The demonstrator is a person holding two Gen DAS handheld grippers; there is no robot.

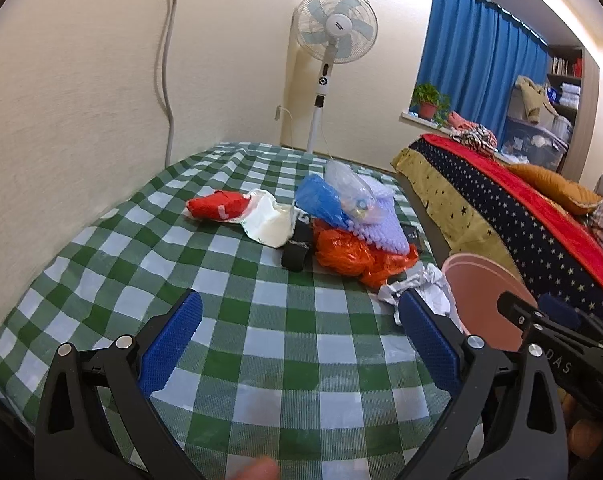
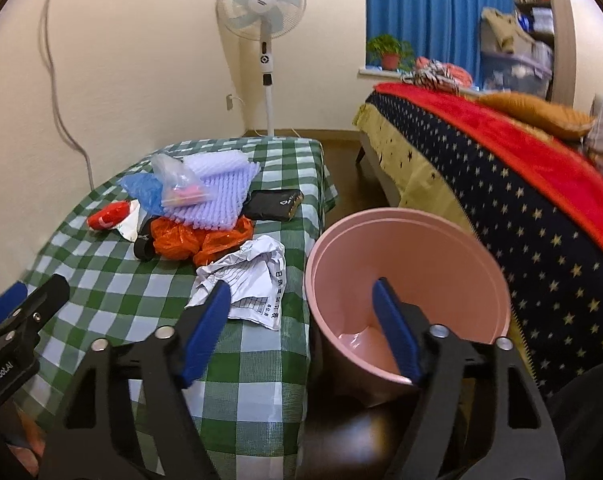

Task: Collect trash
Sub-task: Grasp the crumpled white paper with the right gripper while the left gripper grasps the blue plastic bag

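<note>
Left gripper: jaws wide apart, empty, hovering over the near part of the green-and-white checked worktop.
Right gripper: jaws wide apart, empty, held above the gap between the worktop's right edge and the round pink plastic bin.
Pink bin: just beside the worktop's near right corner, between worktop and bed, mouth open upward.
Crumpled white printed paper: near right on the worktop, close to the bin.
Orange plastic bag: just beyond the paper, touching the black strap on its left.
Lilac foam netting sheet: lying over the orange bag, clear plastic bag and blue plastic bag on top of it.
Red wrapper: far left of the pile, beside a white plastic bag.
Black pouch: far right on the worktop.
Surroundings: white standing fan by the far wall, bed with star-patterned cover on the right.
</note>
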